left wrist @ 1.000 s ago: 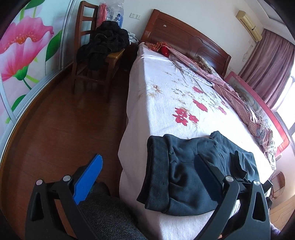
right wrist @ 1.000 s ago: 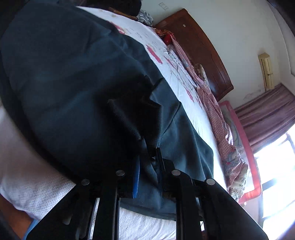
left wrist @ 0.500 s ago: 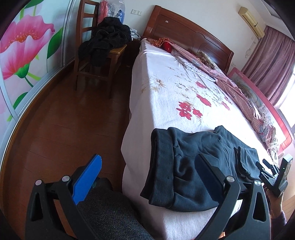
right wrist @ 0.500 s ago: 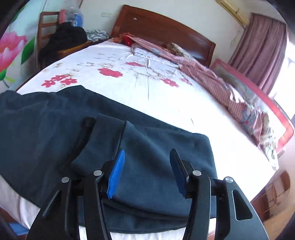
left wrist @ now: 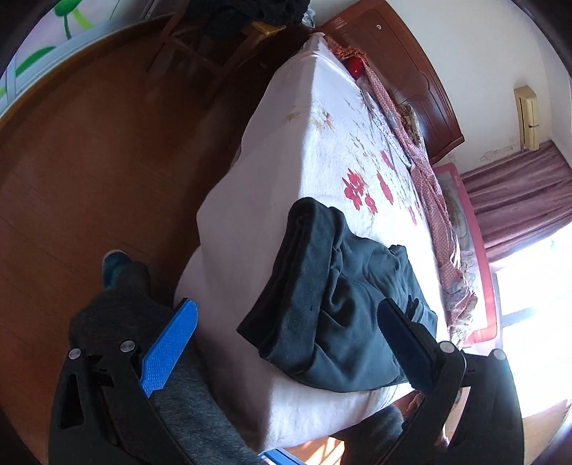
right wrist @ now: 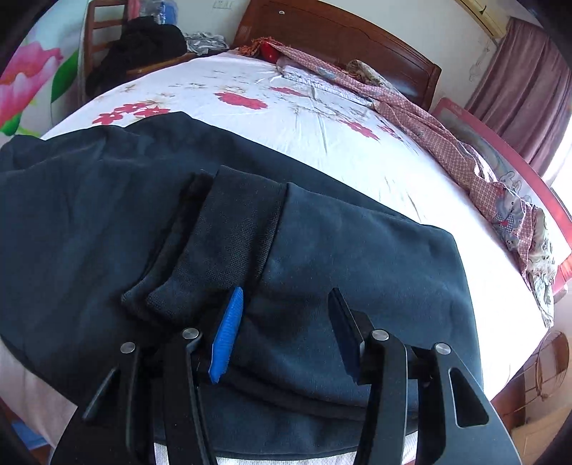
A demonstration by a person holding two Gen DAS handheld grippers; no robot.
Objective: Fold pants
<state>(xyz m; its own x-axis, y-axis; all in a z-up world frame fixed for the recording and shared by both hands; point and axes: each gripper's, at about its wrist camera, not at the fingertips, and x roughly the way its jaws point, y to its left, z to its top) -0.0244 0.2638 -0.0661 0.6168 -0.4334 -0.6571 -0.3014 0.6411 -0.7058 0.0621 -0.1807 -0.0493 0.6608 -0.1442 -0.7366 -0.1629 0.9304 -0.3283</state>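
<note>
The dark blue pants [right wrist: 339,232] lie folded in a thick bundle on the near end of the bed [right wrist: 321,118], on its white sheet printed with red flowers, their lower edge reaching the foot of the mattress. In the right wrist view two ribbed cuffs [right wrist: 221,243] lie side by side on top of the bundle, turned back over the smoother fabric, just above the tip of the blue pad. The right gripper [right wrist: 286,304] hovers over the pants with its jaws parted; they have just been opening, and nothing is pinched between them, the cloth simply lying beneath the gap. In the left wrist view the left gripper [left wrist: 286,314] is spread wide and holds nothing: its blue-padded finger [left wrist: 168,348] stands off the side of the bed over a grey trouser leg [left wrist: 118,314] of the person, while its dark finger [left wrist: 404,336] is in front of the near corner of the pants [left wrist: 339,304]. From that side the bundle shows stacked layers along the bed's edge, the folded rim hanging slightly past the mattress corner. A pink checked quilt [right wrist: 447,143] trails along the far side of the bed toward the wooden headboard [right wrist: 339,39], and a wooden chair [right wrist: 103,32] heaped with dark clothes stands beside the head of the bed on the brown floor [left wrist: 89,161]
</note>
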